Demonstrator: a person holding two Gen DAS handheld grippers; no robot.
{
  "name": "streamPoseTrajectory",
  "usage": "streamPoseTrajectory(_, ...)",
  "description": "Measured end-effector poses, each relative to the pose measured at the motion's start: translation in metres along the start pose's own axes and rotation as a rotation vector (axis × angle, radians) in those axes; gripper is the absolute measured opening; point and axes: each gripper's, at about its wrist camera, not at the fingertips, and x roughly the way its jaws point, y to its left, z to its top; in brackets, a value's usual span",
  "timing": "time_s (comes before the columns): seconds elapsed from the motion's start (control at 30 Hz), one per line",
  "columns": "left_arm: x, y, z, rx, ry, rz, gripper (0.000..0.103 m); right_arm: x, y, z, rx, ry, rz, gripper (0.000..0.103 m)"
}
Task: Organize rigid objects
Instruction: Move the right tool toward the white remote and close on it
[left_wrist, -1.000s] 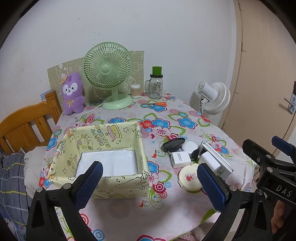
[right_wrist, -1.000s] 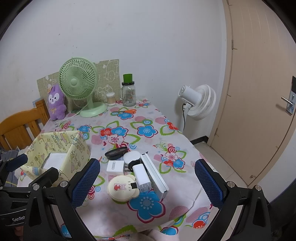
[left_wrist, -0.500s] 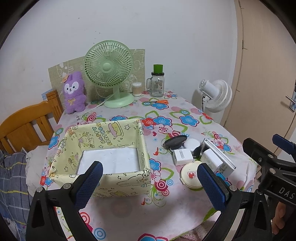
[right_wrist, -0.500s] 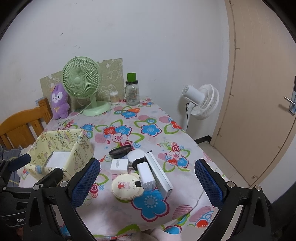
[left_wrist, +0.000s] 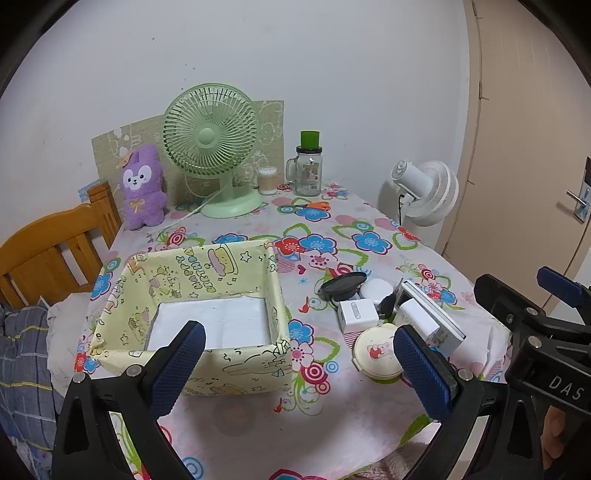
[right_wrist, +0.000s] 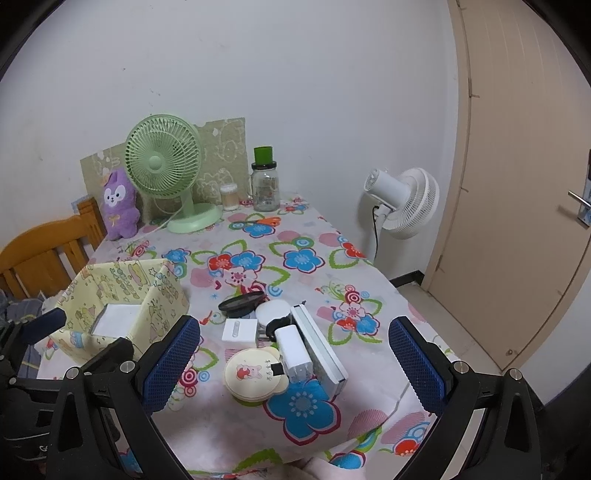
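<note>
A yellow cartoon-print box (left_wrist: 192, 280) (right_wrist: 122, 291) stands open on the flowered tablecloth, its white floor bare. To its right lies a cluster of rigid items: a round cream case (right_wrist: 255, 374) (left_wrist: 376, 352), a square white block (right_wrist: 239, 331) (left_wrist: 357, 315), a white charger (right_wrist: 293, 350), a long white flat device (right_wrist: 319, 345), a white disc (right_wrist: 272, 312) and a black round lid (right_wrist: 242, 301). My left gripper (left_wrist: 295, 363) hovers open over the table's near edge, in front of the box. My right gripper (right_wrist: 293, 362) is open above the cluster.
At the back stand a green desk fan (left_wrist: 212, 147), a purple plush (left_wrist: 142, 186), a glass jar with a green lid (left_wrist: 308, 170), a swab pot (left_wrist: 267, 180) and orange scissors (left_wrist: 308, 206). A wooden chair (left_wrist: 55, 247) stands left, a white floor fan (right_wrist: 402, 201) and door right.
Both grippers have drawn back and up slightly, so the table and its objects appear a little farther and higher in view. Nothing on the table has moved.
</note>
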Motion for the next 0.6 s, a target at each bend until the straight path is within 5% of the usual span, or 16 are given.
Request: streamPoseTrajectory(0.6, 0.024, -0.031, -0.011, -0.002, 0.003, -0.014, 0.103, 0.022, -0.010, -0.007, -0.039, -0.004, 0.040, 0.103)
